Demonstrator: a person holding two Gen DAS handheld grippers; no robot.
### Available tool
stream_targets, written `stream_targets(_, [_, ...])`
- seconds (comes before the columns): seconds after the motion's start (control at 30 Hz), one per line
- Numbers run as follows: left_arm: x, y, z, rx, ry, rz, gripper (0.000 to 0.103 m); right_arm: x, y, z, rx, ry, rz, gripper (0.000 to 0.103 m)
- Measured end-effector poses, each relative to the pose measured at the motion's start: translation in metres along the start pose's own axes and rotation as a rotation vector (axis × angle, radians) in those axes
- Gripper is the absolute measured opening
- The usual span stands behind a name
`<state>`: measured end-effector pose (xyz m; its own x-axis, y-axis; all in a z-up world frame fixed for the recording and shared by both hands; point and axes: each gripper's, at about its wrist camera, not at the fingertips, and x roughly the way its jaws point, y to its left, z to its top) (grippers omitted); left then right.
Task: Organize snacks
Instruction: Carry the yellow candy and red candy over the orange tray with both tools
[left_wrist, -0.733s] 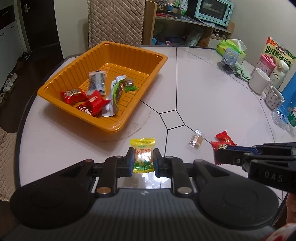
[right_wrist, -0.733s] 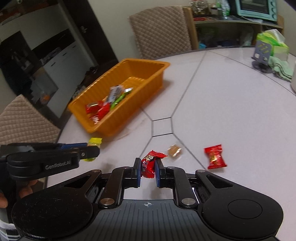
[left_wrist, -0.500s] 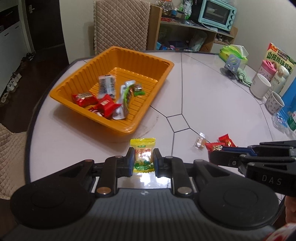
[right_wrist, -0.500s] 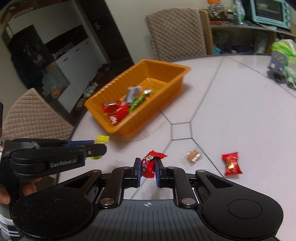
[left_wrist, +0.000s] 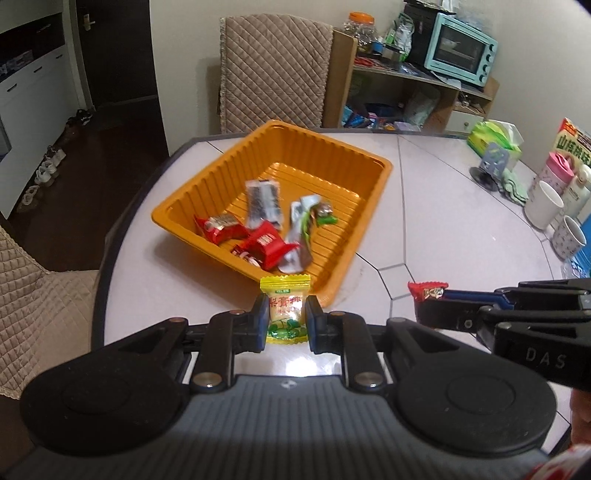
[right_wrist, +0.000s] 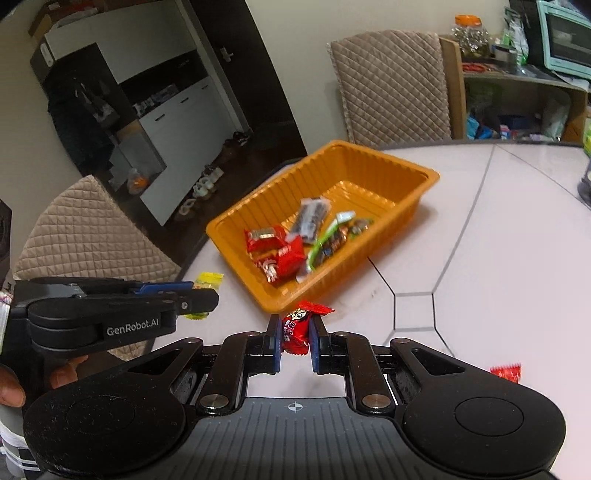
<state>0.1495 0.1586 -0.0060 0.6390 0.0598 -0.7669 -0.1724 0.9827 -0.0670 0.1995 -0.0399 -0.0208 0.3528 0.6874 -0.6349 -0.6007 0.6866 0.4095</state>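
- Left tool (left_wrist: 283, 318): fingers narrowed onto a yellow candy packet (left_wrist: 285, 308), pinched at mid-body, its top edge standing above the fingertips.
- Right tool (right_wrist: 294, 336): fingers pinching a red candy packet (right_wrist: 297, 327); the wrapper's twisted end sticks up and to the right.
- Both tools are held above the desk (left_wrist: 454, 236), just short of the near rim of the orange tray (left_wrist: 207, 192).
- Tray contents: red packets (left_wrist: 264, 245), a dark striped packet (left_wrist: 263, 201), a silver-green packet (left_wrist: 301, 236), all loose at the near end.
- Another red candy (right_wrist: 506, 372) lies on the desk, right of the right tool.
- Desk far right: white mugs (left_wrist: 543, 209), a tissue pack (left_wrist: 495, 138). A quilted chair (left_wrist: 275, 72) stands behind the tray.
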Motion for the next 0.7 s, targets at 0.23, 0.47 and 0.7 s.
stream_targets(0.23, [0.014, 0.016, 0.025, 0.009, -0.024, 0.013, 0.018, 0.022, 0.000, 0.028, -0.013, -0.026, -0.010, 0.015])
stream_targets(0.47, [0.038, 0.024, 0.064, 0.034, -0.054, -0.001, 0.018, 0.052, -0.008, 0.067, -0.040, -0.067, -0.041, 0.015])
stream_targets(0.7, [0.076, 0.021, 0.104, 0.043, -0.046, -0.043, 0.018, 0.084, -0.029, 0.098, -0.056, -0.084, -0.070, 0.015])
